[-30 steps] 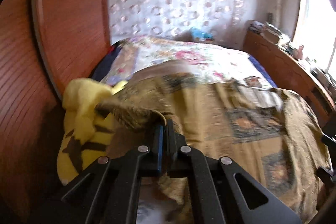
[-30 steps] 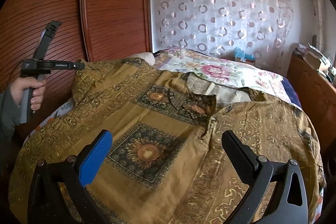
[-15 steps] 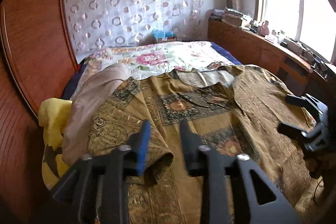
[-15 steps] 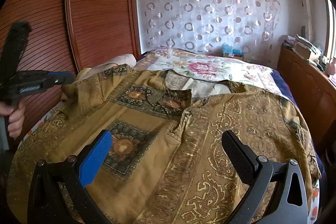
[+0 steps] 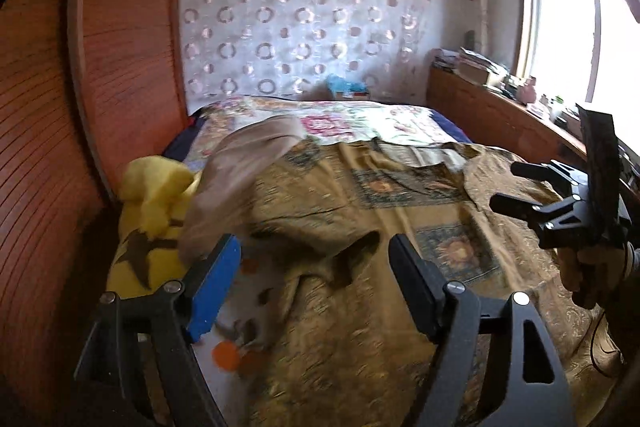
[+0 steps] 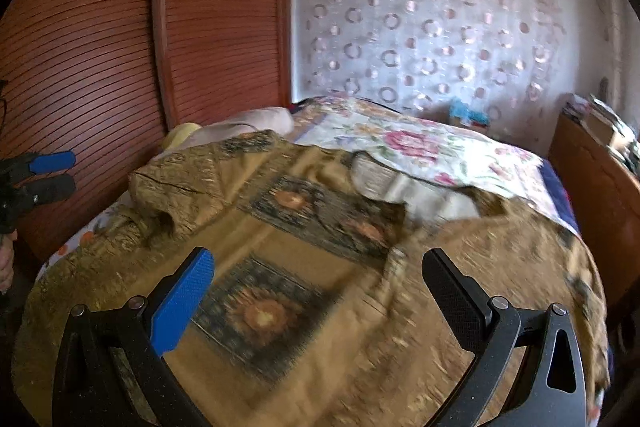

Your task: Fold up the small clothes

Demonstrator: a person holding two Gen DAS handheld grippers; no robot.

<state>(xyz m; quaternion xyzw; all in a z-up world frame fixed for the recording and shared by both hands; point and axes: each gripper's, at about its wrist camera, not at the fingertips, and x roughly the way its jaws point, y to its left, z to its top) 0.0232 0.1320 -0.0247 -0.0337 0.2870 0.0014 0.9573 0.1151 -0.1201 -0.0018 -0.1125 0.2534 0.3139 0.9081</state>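
Blurred shirt [image 6: 328, 267], hem out of frame

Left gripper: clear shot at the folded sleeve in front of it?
Probably yes. The left gripper has just been opening, nothing between its fingers, and the sleeve lies just ahead of them on the bed. The yellow plush sits off to the side, out of the way.

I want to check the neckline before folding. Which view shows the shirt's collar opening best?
The right wrist view: the collar opening sits mid-frame, its pale lining exposed. The left wrist view shows it farther off, flattened at a shallow angle.
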